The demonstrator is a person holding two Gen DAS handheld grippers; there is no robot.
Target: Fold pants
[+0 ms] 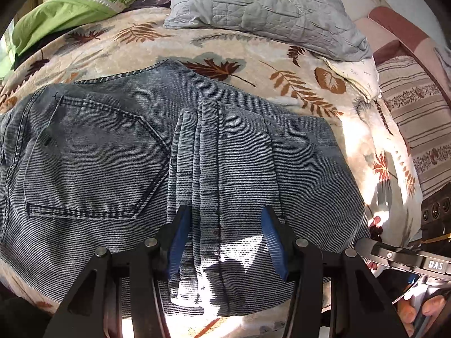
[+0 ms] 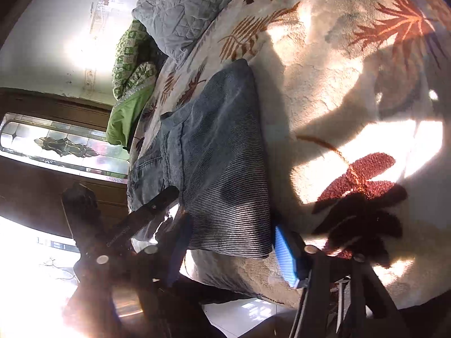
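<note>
Blue-grey jeans (image 1: 112, 155) lie folded on the bed, back pocket up, with the leg hems (image 1: 197, 169) laid over the seat. My left gripper (image 1: 224, 209) points down at them and is open, its blue pads (image 1: 177, 239) standing either side of the hems. In the right wrist view the jeans (image 2: 220, 155) run away from me. My right gripper (image 2: 231, 222) is open at their near folded edge, with that edge between its blue pads (image 2: 284, 250). I see no firm pinch. The left gripper's black finger (image 2: 152, 211) rests on the denim at the left.
The bed has a cream leaf-print blanket (image 1: 253, 64). A grey quilted pillow (image 1: 262, 8) and a green quilt (image 1: 56, 14) lie at the far side. A striped cushion (image 1: 417, 129) sits at the right. The bed's near edge (image 2: 253, 290) drops to a tiled floor. A hand (image 1: 422, 309) holds the right gripper.
</note>
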